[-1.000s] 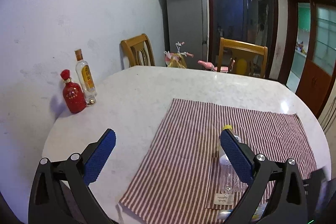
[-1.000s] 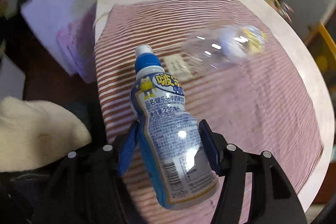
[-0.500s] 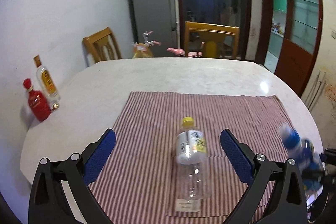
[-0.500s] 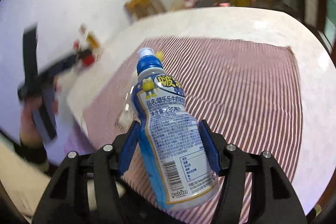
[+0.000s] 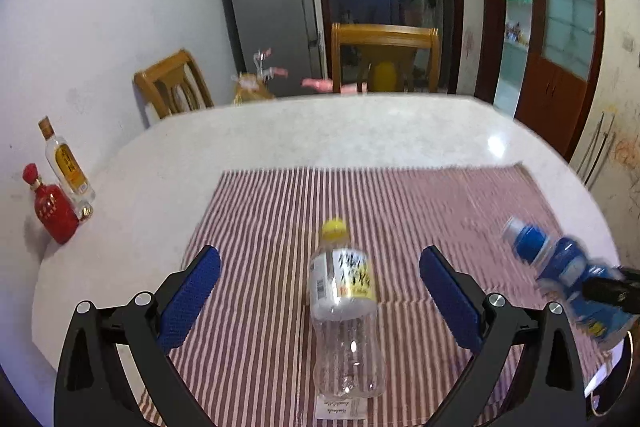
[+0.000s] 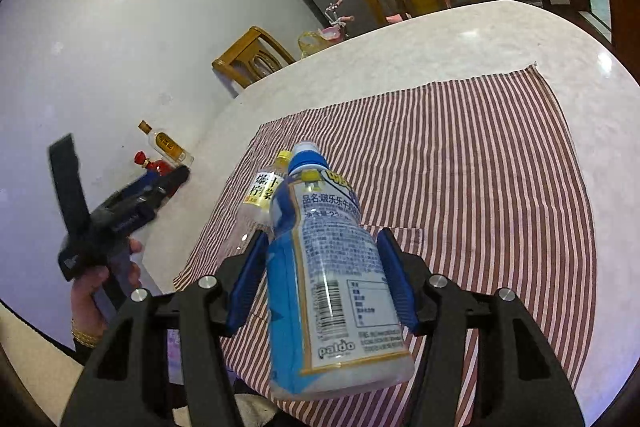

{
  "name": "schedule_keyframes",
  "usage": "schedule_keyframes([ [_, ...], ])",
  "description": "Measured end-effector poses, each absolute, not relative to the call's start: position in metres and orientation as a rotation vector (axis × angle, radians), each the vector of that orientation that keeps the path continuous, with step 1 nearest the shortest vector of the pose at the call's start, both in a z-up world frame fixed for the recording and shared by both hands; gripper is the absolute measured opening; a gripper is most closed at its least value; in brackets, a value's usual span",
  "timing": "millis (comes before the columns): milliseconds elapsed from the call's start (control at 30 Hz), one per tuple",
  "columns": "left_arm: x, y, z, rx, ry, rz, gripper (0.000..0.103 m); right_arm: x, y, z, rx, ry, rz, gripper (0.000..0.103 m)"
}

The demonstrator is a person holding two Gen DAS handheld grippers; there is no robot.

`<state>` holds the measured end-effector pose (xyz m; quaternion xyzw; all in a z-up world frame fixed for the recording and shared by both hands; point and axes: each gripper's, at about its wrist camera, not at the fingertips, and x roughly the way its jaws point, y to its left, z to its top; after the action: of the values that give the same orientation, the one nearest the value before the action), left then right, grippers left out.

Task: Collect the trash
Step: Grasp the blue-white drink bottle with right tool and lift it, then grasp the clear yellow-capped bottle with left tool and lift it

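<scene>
A clear empty bottle (image 5: 344, 323) with a yellow cap and yellow label lies on the striped cloth (image 5: 400, 195), cap pointing away. My left gripper (image 5: 320, 265) is open, its blue pads wide apart on either side of this bottle and not touching it. My right gripper (image 6: 322, 241) is shut on a blue-and-white drink bottle (image 6: 332, 279), held off the cloth with its cap pointing forward. That blue bottle (image 5: 568, 275) shows blurred at the right of the left wrist view. The clear bottle (image 6: 266, 193) lies just beyond it in the right wrist view.
A red bottle (image 5: 50, 207) and a clear liquor bottle (image 5: 66, 167) stand at the table's left edge by the wall. Wooden chairs (image 5: 384, 55) (image 5: 172, 87) stand behind the round table. A small paper card (image 5: 340, 407) lies under the clear bottle's base. A hand (image 6: 100, 287) holds the left gripper.
The left view swung right until the clear bottle lay between its open jaws. The right gripper rolled upright with the blue bottle still in its grip and moved to the cloth's right side.
</scene>
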<state>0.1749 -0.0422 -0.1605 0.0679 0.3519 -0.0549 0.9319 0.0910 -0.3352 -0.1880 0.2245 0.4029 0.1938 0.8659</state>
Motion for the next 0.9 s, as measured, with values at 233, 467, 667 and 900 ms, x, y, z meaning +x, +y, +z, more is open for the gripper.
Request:
schedule_keyframes([
  [233, 0.199, -0.046, -0.202, 0.171, 0.829, -0.088, 0.097, 0.101, -0.339, -0.209, 0.496, 0.902, 0.368, 0.056],
  [467, 0.218, -0.043, -0.234, 0.185, 0.923, -0.061, 0.097, 0.112, -0.339, -0.222, 0.511, 0.933, 0.365, 0.056],
  [667, 0.227, -0.044, -0.256, 0.179, 0.982, -0.075, 0.098, 0.119, -0.337, -0.227, 0.515, 0.943, 0.367, 0.056],
  [900, 0.240, -0.047, -0.289, 0.204, 1.087, -0.076, 0.097, 0.126, -0.334, -0.232, 0.520, 0.956, 0.366, 0.056],
])
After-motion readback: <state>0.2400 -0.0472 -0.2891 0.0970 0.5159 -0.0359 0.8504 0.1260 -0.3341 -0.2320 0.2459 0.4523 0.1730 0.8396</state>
